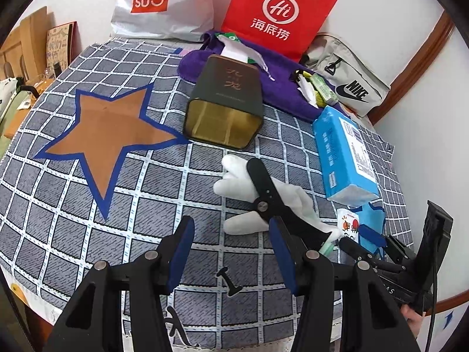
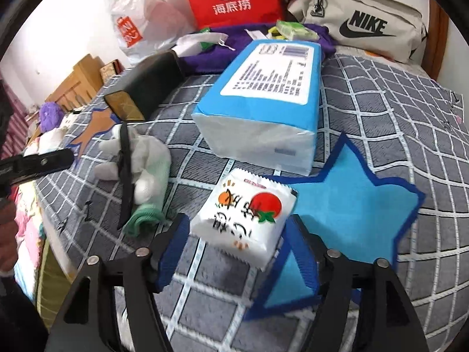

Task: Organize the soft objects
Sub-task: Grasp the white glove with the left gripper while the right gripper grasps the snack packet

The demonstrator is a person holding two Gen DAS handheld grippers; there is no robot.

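Two felt stars lie on the checked cloth: one brown (image 1: 108,123) and one blue (image 2: 351,202). There are two shopping bags, one white (image 1: 164,3) and one red (image 1: 278,14), plus one grey pouch (image 1: 348,79), one tin (image 1: 225,102), one tissue pack (image 2: 263,94), one snack packet (image 2: 246,214), one white glove (image 1: 249,193) and one pair of scissors (image 1: 263,187).

Glove (image 1: 263,196) w/ scissors (image 1: 265,187) on it mid-cloth, tin (image 1: 224,111) just far of it, tissue pack (image 1: 341,158) to its right, snack packet (image 2: 246,220) near side of pack, bags (image 1: 278,11) along far edge.
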